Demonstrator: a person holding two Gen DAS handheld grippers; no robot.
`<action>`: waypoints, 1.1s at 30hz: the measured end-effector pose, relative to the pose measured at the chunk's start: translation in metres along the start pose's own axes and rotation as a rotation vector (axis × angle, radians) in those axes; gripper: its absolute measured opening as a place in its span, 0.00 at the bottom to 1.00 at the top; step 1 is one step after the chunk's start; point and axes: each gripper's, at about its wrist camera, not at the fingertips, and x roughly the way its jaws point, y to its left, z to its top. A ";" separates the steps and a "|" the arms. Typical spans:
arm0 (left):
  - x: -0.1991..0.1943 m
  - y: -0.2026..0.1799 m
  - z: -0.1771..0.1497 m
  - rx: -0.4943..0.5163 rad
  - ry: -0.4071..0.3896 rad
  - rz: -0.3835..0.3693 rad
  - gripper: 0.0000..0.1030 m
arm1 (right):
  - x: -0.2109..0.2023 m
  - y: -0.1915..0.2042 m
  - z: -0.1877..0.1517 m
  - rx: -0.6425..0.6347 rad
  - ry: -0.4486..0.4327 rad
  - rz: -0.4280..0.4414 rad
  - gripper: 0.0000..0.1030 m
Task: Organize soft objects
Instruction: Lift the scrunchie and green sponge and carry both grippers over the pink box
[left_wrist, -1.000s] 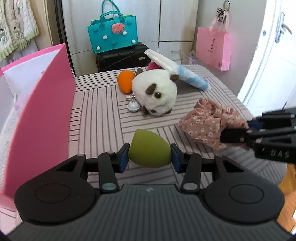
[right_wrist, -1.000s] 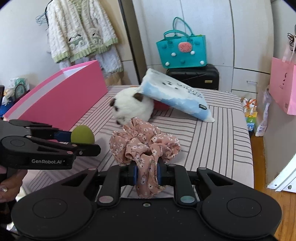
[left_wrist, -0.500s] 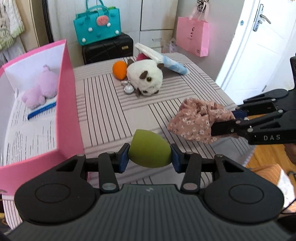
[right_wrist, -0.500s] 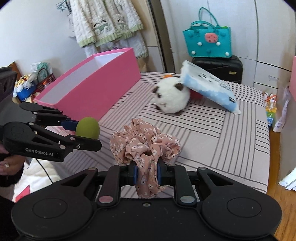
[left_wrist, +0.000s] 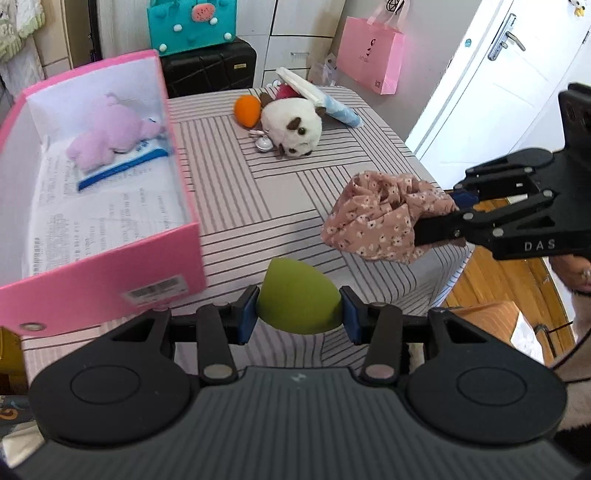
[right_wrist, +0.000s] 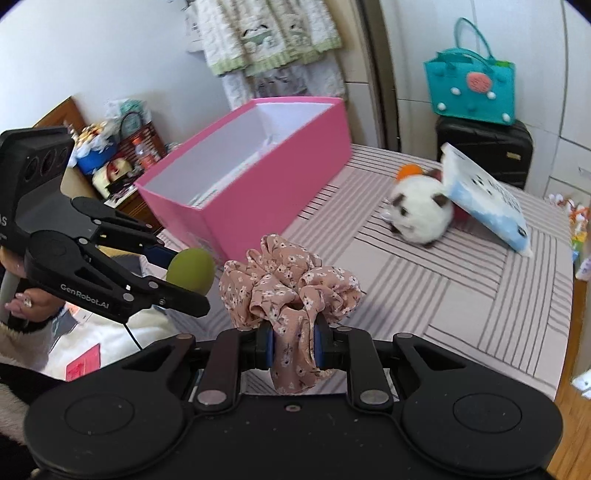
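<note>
"DAS" on right tongs (left_wrist: 437, 221); "GenRobot.AI" on left tongs (right_wrist: 195, 275).

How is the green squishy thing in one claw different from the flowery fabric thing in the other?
The green makeup sponge is one smooth, plain egg shape; the floral scrunchie is ruffled, patterned pink cloth. The left gripper holds the sponge across its wide body, so its jaws stand apart; the right gripper pinches only a thin fold of the scrunchie, jaws nearly together, the rest billowing out. Both are soft and held up off the striped table, near the pink box.

One pink box (left_wrist: 110, 280), two plush toys, one at twelve o'clock (left_wrist: 293, 127), one green sponge (left_wrist: 297, 301), one floral scrunchie (left_wrist: 380, 218)
</note>
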 end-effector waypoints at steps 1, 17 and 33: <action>-0.005 0.001 0.000 0.002 -0.004 0.007 0.44 | -0.001 0.005 0.004 -0.011 0.003 0.003 0.22; -0.075 0.073 0.015 -0.107 -0.111 0.066 0.44 | 0.003 0.066 0.072 -0.190 -0.037 0.023 0.23; -0.014 0.169 0.080 -0.250 -0.085 0.228 0.44 | 0.119 0.093 0.173 -0.567 -0.022 -0.077 0.23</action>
